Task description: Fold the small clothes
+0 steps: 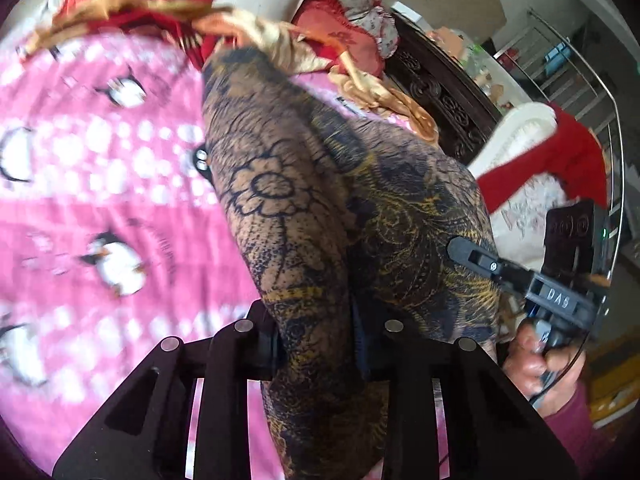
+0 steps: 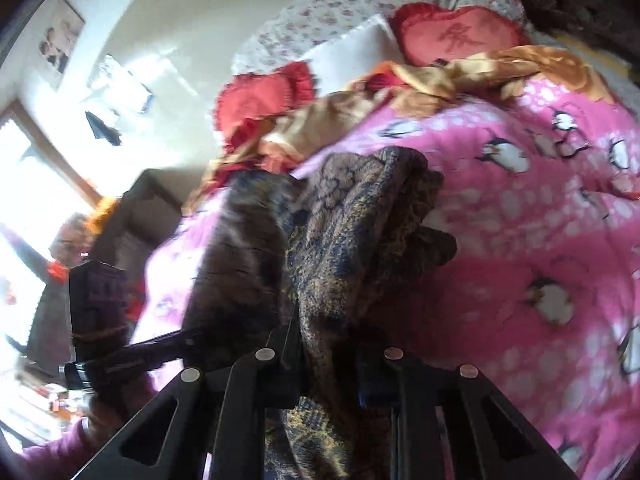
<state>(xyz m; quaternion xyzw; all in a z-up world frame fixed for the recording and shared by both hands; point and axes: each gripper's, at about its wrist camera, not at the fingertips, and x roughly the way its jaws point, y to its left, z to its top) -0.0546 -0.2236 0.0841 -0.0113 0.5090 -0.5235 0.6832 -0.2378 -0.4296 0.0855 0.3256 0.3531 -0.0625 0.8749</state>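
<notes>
Both claws clamped on the patterned garment [image 1: 296, 208]: my left claw [image 1: 316, 344] pinched one edge, my right claw [image 2: 328, 364] another. Cloth ran lengthwise straight ahead of each claw, hanging above the pink blanket [image 1: 100, 200]. Claws sat side by side, neither nearer.

Garment [image 1: 304, 208]: tan-brown, dark navy floral outlines, yellow-gold scrollwork. Bedspread [image 1: 100, 184], left of frame: pink, white dots, black-and-white penguins. Cushion [image 2: 452, 36], upper right: red.
</notes>
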